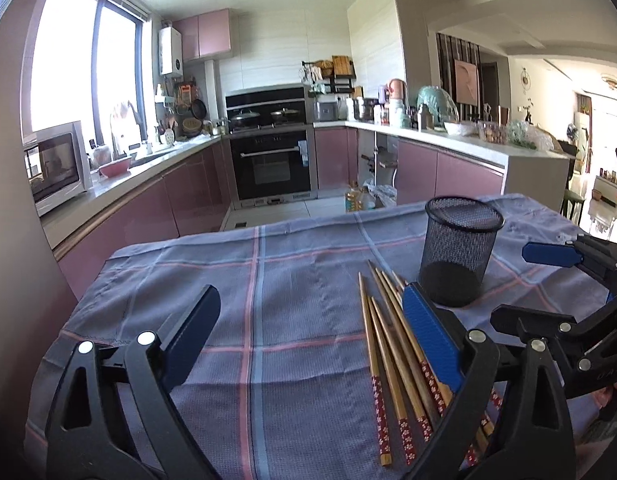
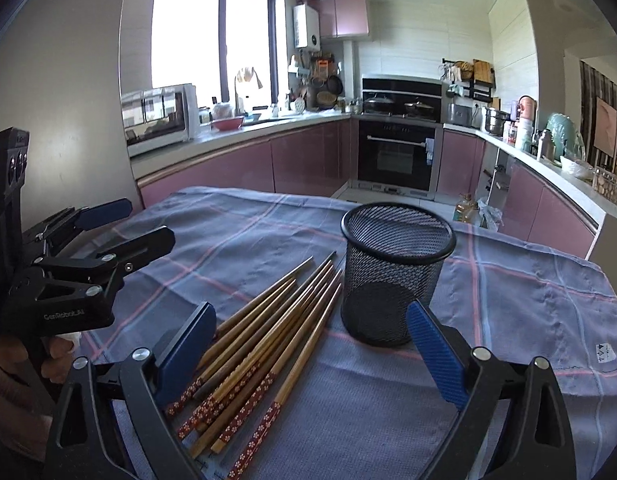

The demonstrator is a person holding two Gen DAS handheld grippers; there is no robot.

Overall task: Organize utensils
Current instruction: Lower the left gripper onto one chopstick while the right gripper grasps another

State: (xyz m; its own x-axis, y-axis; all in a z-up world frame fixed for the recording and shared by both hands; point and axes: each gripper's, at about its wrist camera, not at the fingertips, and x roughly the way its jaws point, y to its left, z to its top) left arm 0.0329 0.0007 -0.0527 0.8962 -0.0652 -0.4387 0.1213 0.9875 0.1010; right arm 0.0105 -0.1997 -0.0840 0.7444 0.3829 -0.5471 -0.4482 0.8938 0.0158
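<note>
Several wooden chopsticks with red flowered ends lie in a loose bundle on the checked cloth; they also show in the right wrist view. A black mesh cup stands upright and empty just beyond them, seen too in the right wrist view. My left gripper is open and empty, its right finger over the chopsticks. My right gripper is open and empty, straddling the chopsticks' handle ends with the cup ahead. The right gripper shows at the right of the left view, and the left gripper at the left of the right view.
A blue-grey cloth with pink and pale blue lines covers the table. Beyond the far edge are pink kitchen cabinets, an oven and a microwave. A bottle stands on the floor.
</note>
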